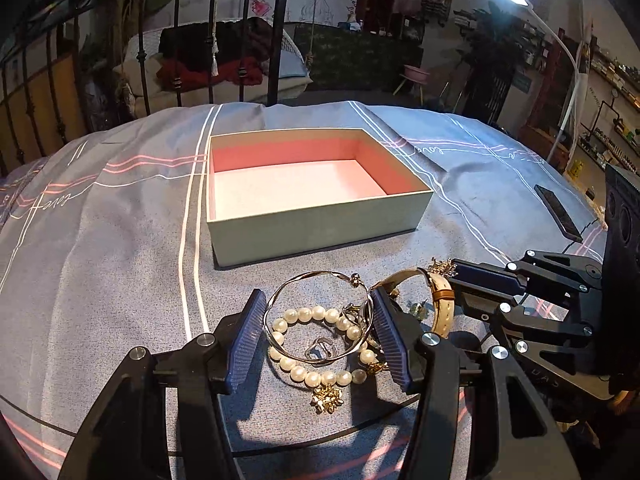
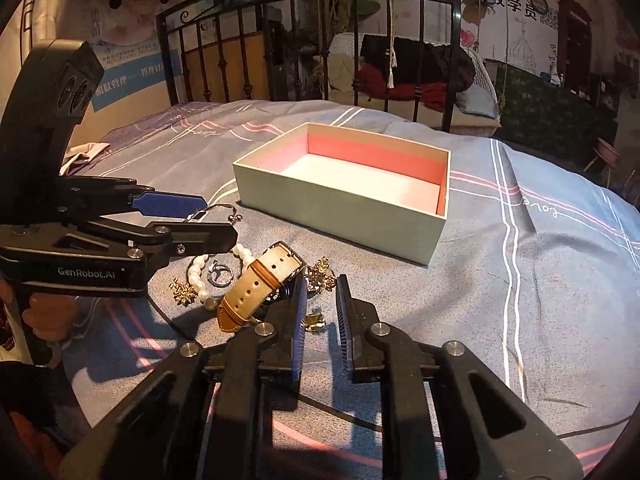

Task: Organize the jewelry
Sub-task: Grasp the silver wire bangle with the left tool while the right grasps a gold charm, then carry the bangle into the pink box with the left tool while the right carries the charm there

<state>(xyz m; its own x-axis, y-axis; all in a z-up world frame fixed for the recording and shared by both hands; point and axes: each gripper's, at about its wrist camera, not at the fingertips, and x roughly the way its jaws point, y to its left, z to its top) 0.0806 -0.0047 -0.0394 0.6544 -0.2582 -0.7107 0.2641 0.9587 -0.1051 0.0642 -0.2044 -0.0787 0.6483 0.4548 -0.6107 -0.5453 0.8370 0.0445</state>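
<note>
An open box [image 1: 320, 220] with a pink inside stands empty on the bed; it also shows in the right wrist view [image 2: 340, 204]. In front of it lies a jewelry pile: a silver bangle [image 1: 316, 280], a pearl bracelet [image 1: 304, 314] with a gold charm [image 1: 327, 398], a ring [image 1: 318, 352] and a beige-strap watch [image 2: 256, 284]. My left gripper [image 1: 318, 312] is open, its pads [image 1: 250, 328] either side of the bangle and pearls. My right gripper [image 2: 321, 296] is open just right of the watch, with nothing between its fingers.
The grey striped bedspread [image 1: 100, 240] covers the bed. A dark phone-like slab [image 1: 558, 212] lies at the right. A black iron bed frame [image 2: 320, 40] and clutter stand behind. A cable [image 2: 400, 420] runs across the near bedspread.
</note>
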